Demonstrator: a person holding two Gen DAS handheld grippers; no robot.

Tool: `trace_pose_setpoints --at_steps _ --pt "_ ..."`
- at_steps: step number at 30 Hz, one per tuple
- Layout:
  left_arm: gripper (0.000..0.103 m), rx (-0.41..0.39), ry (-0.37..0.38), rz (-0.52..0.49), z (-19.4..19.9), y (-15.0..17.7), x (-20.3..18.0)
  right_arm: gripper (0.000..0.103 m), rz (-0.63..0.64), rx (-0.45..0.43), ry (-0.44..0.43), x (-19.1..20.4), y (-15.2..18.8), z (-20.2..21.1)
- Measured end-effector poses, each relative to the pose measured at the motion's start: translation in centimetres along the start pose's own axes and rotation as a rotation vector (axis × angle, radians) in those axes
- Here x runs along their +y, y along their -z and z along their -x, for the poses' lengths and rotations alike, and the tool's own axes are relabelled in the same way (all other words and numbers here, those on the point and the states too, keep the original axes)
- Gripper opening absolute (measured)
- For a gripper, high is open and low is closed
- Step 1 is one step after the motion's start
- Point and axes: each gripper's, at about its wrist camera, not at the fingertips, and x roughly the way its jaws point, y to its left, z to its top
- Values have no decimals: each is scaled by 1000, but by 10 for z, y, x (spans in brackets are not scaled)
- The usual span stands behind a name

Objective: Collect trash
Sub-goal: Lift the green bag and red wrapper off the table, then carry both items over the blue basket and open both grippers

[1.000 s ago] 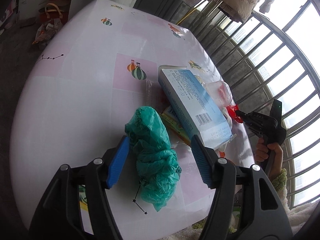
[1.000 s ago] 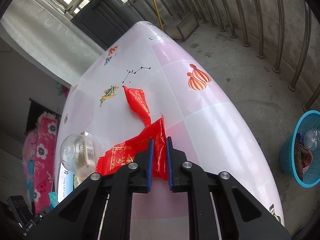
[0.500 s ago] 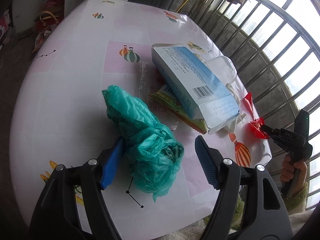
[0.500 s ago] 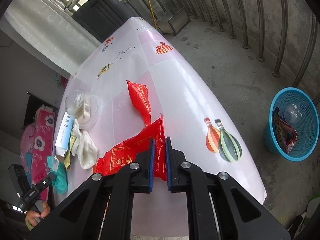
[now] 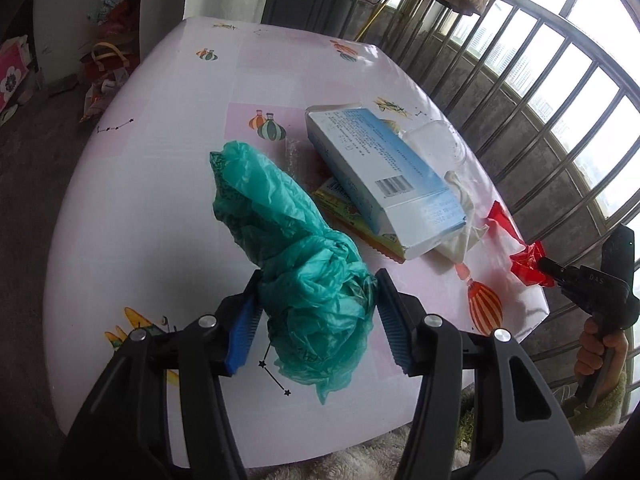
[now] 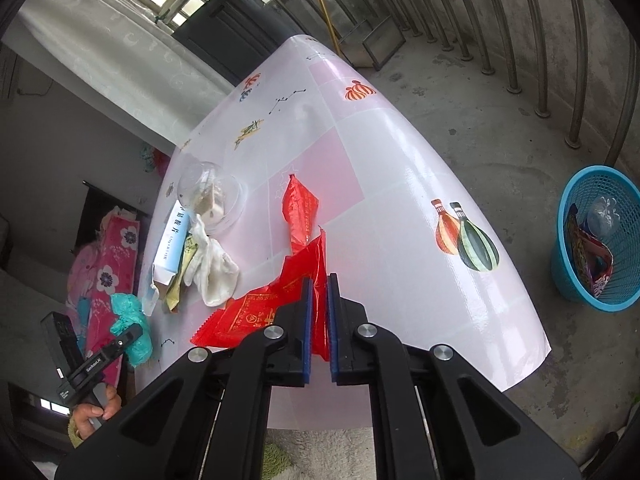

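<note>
The left gripper (image 5: 318, 320) has just been closing its jaws, and both pads now press the crumpled green plastic bag (image 5: 296, 248) on the table (image 5: 160, 184). The right gripper (image 6: 319, 316) stands nearly closed, clamping a red wrapper (image 6: 280, 300). A blue basket (image 6: 576, 280) stands on the floor beside the table.

Daylight pours through curved metal railings (image 5: 532, 92) at upper right; bare concrete floor (image 6: 500, 128) below, a pale curtain (image 6: 100, 52) upper left.
</note>
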Motion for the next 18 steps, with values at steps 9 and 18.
trace_pose_setpoints --at_steps 9,18 --pt "52 -71 263 -195 39 -19 -93 6 -53 -179 12 -27 -14 65" --pt "52 19 496 -478 -17 -49 -254 6 -270 -447 182 -119 -8 153"
